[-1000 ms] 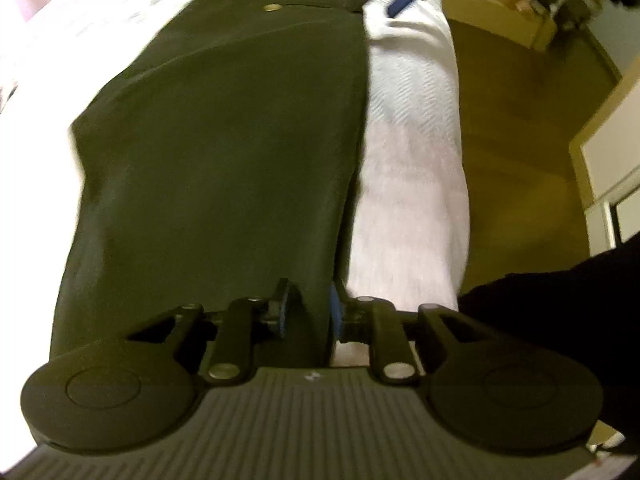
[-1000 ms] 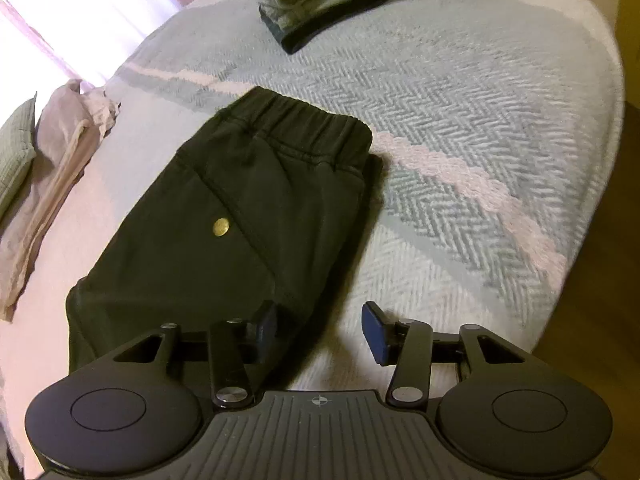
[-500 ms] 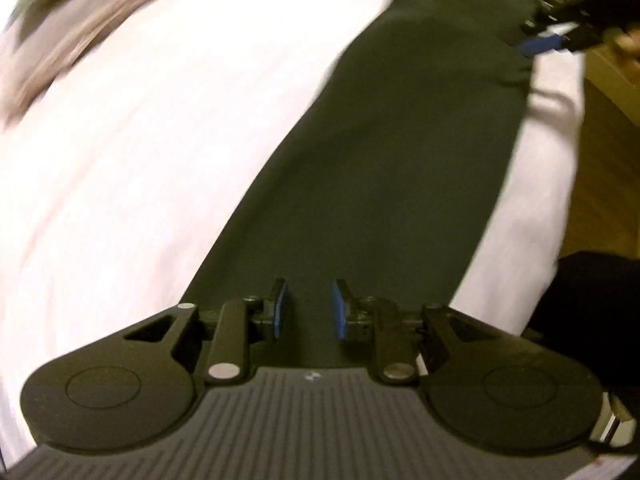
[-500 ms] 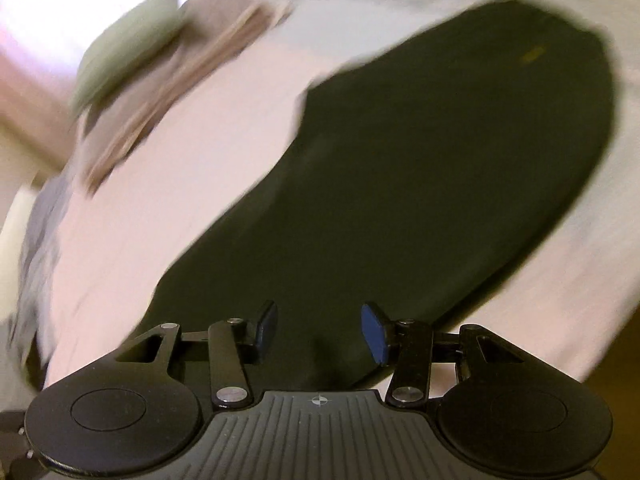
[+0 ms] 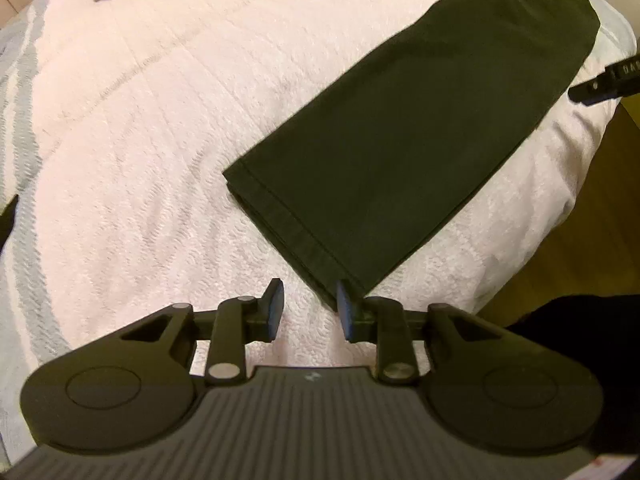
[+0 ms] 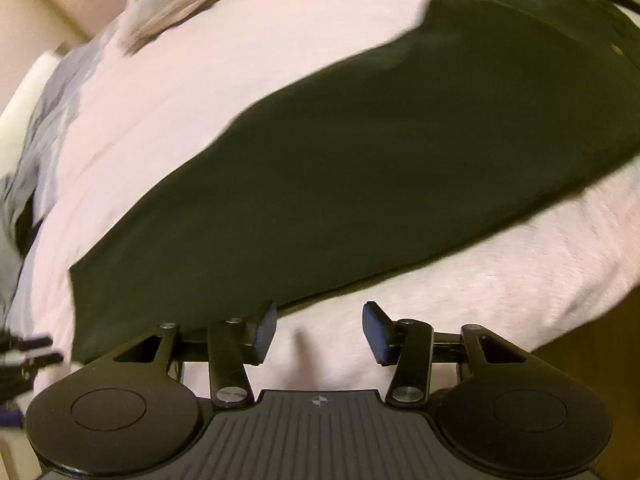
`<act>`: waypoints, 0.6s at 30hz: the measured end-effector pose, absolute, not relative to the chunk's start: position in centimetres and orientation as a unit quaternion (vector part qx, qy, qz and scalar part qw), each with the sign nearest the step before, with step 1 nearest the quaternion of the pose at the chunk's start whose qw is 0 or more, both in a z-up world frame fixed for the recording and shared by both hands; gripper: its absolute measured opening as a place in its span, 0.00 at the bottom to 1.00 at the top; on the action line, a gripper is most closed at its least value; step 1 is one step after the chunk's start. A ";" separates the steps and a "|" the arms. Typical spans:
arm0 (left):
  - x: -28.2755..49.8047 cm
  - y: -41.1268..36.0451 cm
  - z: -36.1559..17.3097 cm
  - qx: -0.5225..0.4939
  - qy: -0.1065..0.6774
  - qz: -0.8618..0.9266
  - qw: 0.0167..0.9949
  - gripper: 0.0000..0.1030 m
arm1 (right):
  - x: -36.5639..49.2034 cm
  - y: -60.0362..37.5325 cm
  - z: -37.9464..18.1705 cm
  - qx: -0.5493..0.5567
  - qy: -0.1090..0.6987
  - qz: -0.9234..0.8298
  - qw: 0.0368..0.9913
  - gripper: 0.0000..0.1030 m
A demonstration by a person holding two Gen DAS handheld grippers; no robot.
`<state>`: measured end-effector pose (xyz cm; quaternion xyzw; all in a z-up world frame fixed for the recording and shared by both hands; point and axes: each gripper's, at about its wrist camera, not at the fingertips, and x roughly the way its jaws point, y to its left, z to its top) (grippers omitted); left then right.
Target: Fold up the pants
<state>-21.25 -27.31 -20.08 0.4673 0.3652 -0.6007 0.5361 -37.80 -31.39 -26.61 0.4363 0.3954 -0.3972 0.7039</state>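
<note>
Dark green pants (image 5: 404,128) lie flat on the pale pink bedspread (image 5: 140,120), folded lengthwise into one long strip that runs from the hem near your left gripper (image 5: 309,307) up toward the far right corner of the bed. Your left gripper is released, its blue-padded fingers (image 5: 275,307) moderately spread with bare bedspread between them; the right finger sits at the near hem corner of the pants, and whether it touches the cloth cannot be told. Your right gripper (image 6: 319,330) is likewise released and spread somewhat wider, holding nothing; its left finger overlaps the near long edge of the pants (image 6: 360,160) in the picture, while the gap between the fingers shows only bedspread (image 6: 500,272). The left wrist view alone shows the stitched hem sharply, a strip of wooden floor (image 5: 580,240) to the right of the bed, and a black piece of the other tool (image 5: 604,82) at the right edge. The right wrist view, motion-blurred, alone shows a small brass stud (image 6: 618,50) near the waist end, a beige garment (image 6: 192,4) at the far side of the bed, and a black tool part (image 6: 24,354) at the left edge.
</note>
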 end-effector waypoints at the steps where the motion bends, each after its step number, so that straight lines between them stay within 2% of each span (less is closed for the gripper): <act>1: -21.5 -27.2 -19.6 0.468 0.360 -0.601 0.539 0.25 | -37.1 -31.0 -26.4 0.431 0.400 -0.387 0.710 0.56; 2: -21.6 -27.2 -19.4 0.466 0.357 -0.603 0.541 0.28 | -36.3 -30.7 -26.1 0.422 0.407 -0.377 0.718 0.63; 3: -21.7 -27.3 -19.0 0.463 0.353 -0.607 0.542 0.31 | -35.5 -30.2 -25.7 0.406 0.415 -0.366 0.727 0.64; 10: -20.7 -27.7 -17.8 0.488 0.292 -0.654 0.499 0.34 | -30.0 -25.2 -23.4 0.288 0.441 -0.313 0.790 0.65; 12: -20.0 -27.5 -17.7 0.498 0.268 -0.671 0.479 0.41 | -28.1 -22.3 -23.6 0.247 0.443 -0.295 0.810 0.65; 16: -17.0 -28.0 -17.9 0.500 0.225 -0.716 0.433 0.46 | -22.9 -17.7 -25.3 0.205 0.441 -0.269 0.831 0.65; 18: -15.6 -28.3 -18.2 0.498 0.194 -0.740 0.409 0.51 | -19.7 -15.1 -27.0 0.175 0.451 -0.266 0.834 0.65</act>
